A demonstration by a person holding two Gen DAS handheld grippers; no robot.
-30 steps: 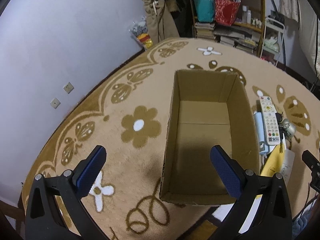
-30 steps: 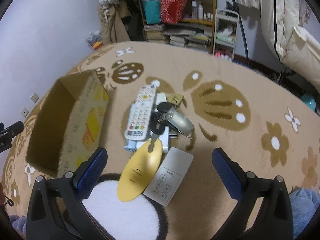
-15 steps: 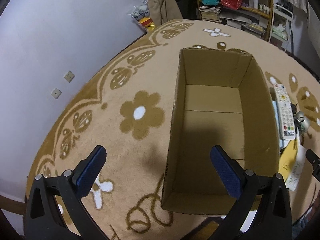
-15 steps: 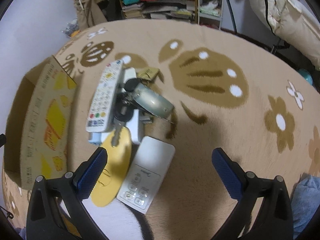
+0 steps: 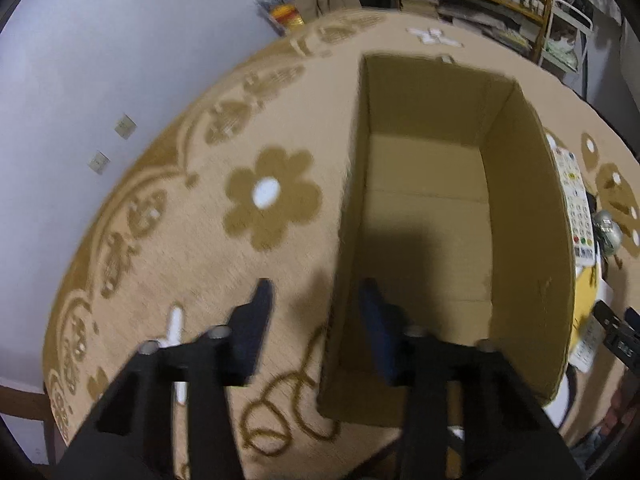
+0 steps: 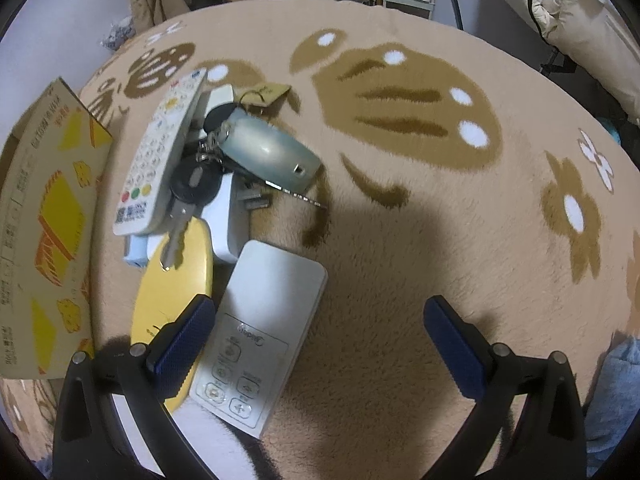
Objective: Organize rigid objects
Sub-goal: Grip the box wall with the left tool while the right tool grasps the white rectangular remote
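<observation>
Nothing is sorted yet, as far as the pictures show: the cardboard box [image 5: 460, 216] stands open on the flowered carpet [image 5: 200, 240] and its floor is bare, with only a shadow across it. All the rigid things lie in one heap just beside the box, at about 3 o'clock from it in the left wrist view. In the right wrist view the heap spreads from 10 o'clock toward the centre: a long white TV remote [image 6: 162, 152] leaning on a white block, a bunch of keys [image 6: 192, 188] with black heads, a pale green oval case [image 6: 268, 152] touching the keys, a yellow oval disc [image 6: 176, 280] under the key blade, and a flat white remote with four buttons [image 6: 260, 328] nearest the camera. The right gripper [image 6: 316, 344] hangs low over that flat remote with its fingers wide apart and nothing between them; its left pad [image 6: 184, 340] overlaps the disc's edge and the remote's side in the picture, though contact cannot be told. The left gripper [image 5: 316, 320] has just been closing and its fingers now stand narrowly apart, astride the box's near left wall, not visibly pressing on it. The first pick looks about to begin, so every item remains to be moved into the box.
</observation>
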